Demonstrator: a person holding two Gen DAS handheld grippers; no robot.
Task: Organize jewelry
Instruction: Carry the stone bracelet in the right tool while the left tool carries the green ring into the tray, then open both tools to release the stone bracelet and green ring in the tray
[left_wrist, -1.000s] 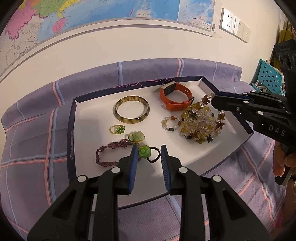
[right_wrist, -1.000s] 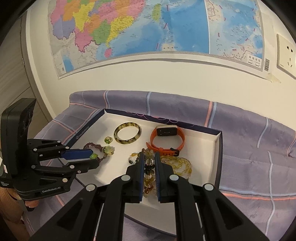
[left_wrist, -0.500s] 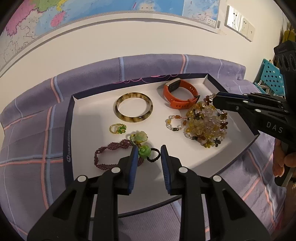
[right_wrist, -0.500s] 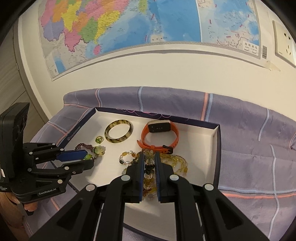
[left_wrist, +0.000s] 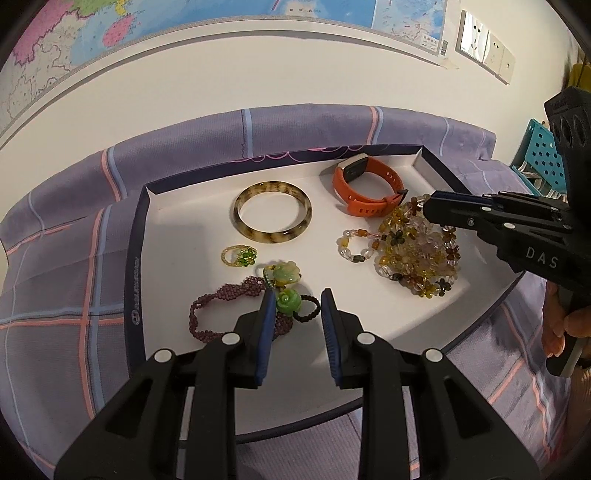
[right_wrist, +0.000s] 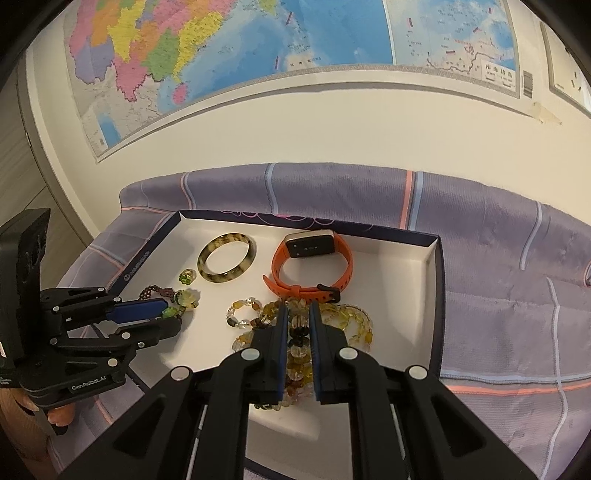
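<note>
A purple plaid cloth (left_wrist: 66, 258) covers the surface below a wall map (right_wrist: 229, 48). On it sits a shallow white tray (left_wrist: 177, 236) with a dark rim, holding all the jewelry. At the tray's right lies a heap of amber and clear bead strands (left_wrist: 417, 254); the right gripper (right_wrist: 297, 314) is closed narrowly on a beaded strand of that heap, which runs between its blue pads. At the far right of the tray rests an orange smartwatch (left_wrist: 364, 188), touching the heap's far edge. Left of it, at far centre, lies a mottled brown bangle (left_wrist: 272, 212). Nearer, a purple braided bracelet (left_wrist: 221, 306) with green carved flowers (left_wrist: 286, 288) lies at near left. The left gripper (left_wrist: 297, 306) stands slightly parted over it, one green flower just inside its left pad, nothing pinched. A small bead ring (left_wrist: 354, 247) lies just left of the heap. Smallest, a gold ring with green stones (left_wrist: 240, 255) sits between bangle and bracelet.
</note>
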